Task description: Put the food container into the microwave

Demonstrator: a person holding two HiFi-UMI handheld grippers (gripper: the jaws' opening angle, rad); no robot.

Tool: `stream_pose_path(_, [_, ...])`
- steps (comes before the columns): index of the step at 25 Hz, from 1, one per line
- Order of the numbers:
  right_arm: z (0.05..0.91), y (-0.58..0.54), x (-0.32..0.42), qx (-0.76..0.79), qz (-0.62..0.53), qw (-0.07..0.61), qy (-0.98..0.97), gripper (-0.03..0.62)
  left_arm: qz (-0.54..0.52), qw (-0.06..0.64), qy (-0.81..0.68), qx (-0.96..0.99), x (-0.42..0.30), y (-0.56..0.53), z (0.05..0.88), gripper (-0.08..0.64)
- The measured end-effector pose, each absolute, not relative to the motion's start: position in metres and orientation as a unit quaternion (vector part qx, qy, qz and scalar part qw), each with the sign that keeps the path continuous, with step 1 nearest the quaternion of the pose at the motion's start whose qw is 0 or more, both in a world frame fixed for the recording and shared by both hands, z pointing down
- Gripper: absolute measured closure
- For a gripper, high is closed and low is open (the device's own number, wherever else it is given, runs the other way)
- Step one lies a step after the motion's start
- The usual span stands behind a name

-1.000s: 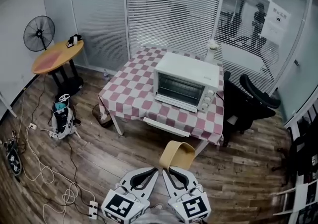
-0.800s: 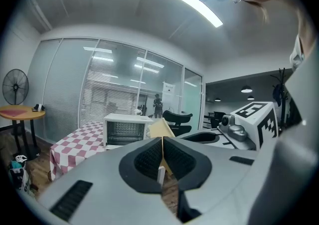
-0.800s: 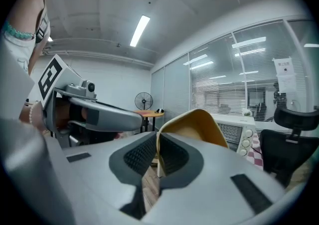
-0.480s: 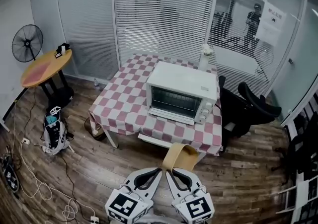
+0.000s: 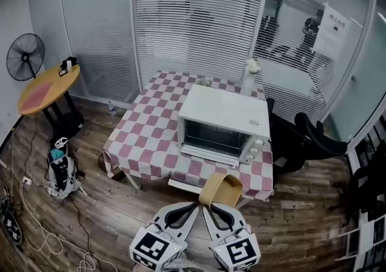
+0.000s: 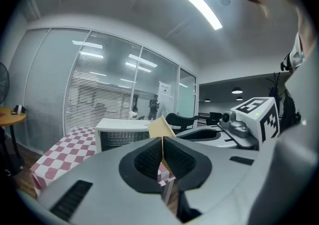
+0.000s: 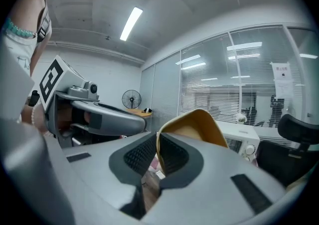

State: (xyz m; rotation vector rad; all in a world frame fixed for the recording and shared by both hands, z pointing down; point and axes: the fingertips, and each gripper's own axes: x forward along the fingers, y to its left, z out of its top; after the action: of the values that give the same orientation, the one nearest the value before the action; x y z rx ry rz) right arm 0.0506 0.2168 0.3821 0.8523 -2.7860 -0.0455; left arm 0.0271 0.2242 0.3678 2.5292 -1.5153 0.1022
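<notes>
The left gripper (image 5: 192,209) and the right gripper (image 5: 208,209) sit side by side, low and close in front of the person. Their marker cubes are nearest the body and their jaws point forward, almost level with a slight dip. The two bodies angle inward, so the tips nearly meet in a narrow V.

The food container (image 5: 221,187) sits right at those tips and rises just beyond them, tilted with its tan hollow showing. In the left gripper view, the jaws are pressed together on a thin edge of the container, which stands up between the ribbed pads. In the right gripper view, the jaws are likewise clamped on the container's rim, and its curved wall swells up and to the right of the pads. Both claws therefore grip the same container, one at each side of its near rim.

The microwave (image 5: 224,125) stands straight ahead of the claws, well apart from the container, on a checkered table (image 5: 145,138). Its door is closed. A black chair (image 5: 301,141) stands ahead and to the right of the right claw.
</notes>
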Motion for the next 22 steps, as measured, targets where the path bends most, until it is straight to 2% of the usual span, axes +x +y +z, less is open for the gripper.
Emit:
stream_pose_path(12, [0.394, 0.178, 0.007, 0.298, -0.017, 0.132, -0.945, 0.575, 0.041, 0.099, -0.495, 0.862, -0.013, 0.188, 0.374, 0.543])
stream_pose_path(22, [0.403, 0.145, 0.005, 0.307, 0.001, 0.142, -0.941, 0.575, 0.048, 0.12, -0.486, 0.864, -0.017, 0.154, 0.386, 0.543])
